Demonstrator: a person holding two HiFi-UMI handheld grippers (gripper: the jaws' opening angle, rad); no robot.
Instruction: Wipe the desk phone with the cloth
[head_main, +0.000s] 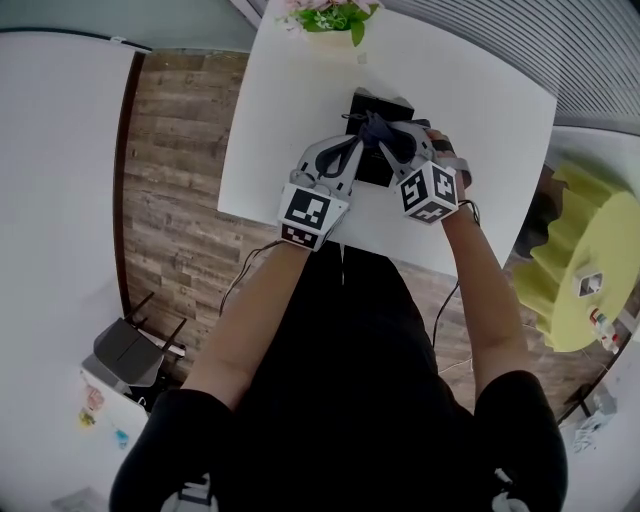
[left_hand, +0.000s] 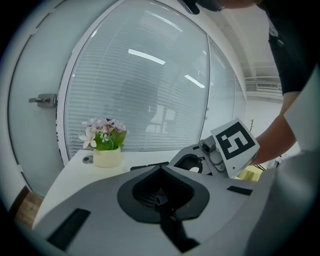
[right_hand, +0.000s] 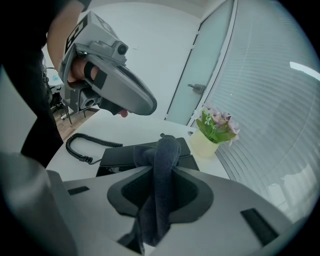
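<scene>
A black desk phone (head_main: 376, 165) sits on the white table (head_main: 480, 110). A dark blue-grey cloth (head_main: 377, 127) lies bunched over its top. My right gripper (head_main: 388, 138) is shut on that cloth; in the right gripper view the cloth (right_hand: 165, 150) hangs out between the jaws and drapes onto the phone (right_hand: 120, 156). My left gripper (head_main: 356, 142) hovers just left of it above the phone, jaws shut with nothing between them (left_hand: 160, 168). The right gripper view shows the left gripper (right_hand: 148, 106) raised above the table.
A cream pot of pink flowers (head_main: 335, 25) stands at the table's far edge. The phone's coiled cord (right_hand: 85, 145) trails left on the tabletop. A yellow round piece of furniture (head_main: 590, 280) stands to the right, over wooden floor (head_main: 180, 200). A glass wall with blinds (left_hand: 145, 80) is behind.
</scene>
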